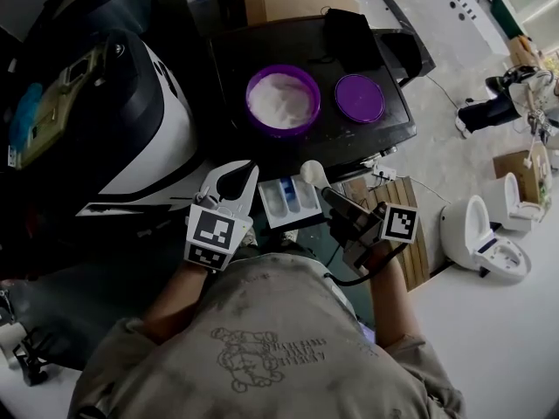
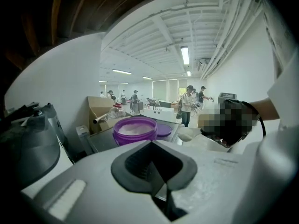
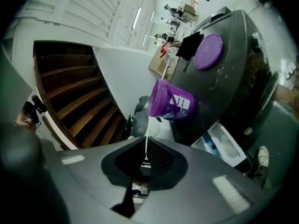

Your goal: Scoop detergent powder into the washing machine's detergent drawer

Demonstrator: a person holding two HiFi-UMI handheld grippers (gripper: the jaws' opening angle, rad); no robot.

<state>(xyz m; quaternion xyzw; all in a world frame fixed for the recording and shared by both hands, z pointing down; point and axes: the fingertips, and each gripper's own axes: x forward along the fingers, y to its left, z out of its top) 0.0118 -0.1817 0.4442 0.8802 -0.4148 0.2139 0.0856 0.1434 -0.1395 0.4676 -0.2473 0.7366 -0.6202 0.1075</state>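
Note:
A purple tub (image 1: 282,100) of white powder stands open on the dark washing machine top (image 1: 236,68), its purple lid (image 1: 359,98) lying to the right. The white detergent drawer (image 1: 288,201) is pulled out below the machine's front edge. My right gripper (image 1: 332,195) is shut on the thin handle of a white scoop (image 1: 313,173), whose bowl hangs over the drawer's right end. In the right gripper view the handle (image 3: 146,148) runs between the jaws of the right gripper (image 3: 145,161), toward the tub (image 3: 170,100). My left gripper (image 1: 239,176) (image 2: 156,171) is shut and empty, just left of the drawer.
A cardboard box (image 1: 297,3) and a black object (image 1: 349,37) sit at the back of the machine. Another black and white appliance (image 1: 131,120) stands at the left. White fixtures (image 1: 485,234) and a wooden pallet (image 1: 412,243) lie on the floor at right.

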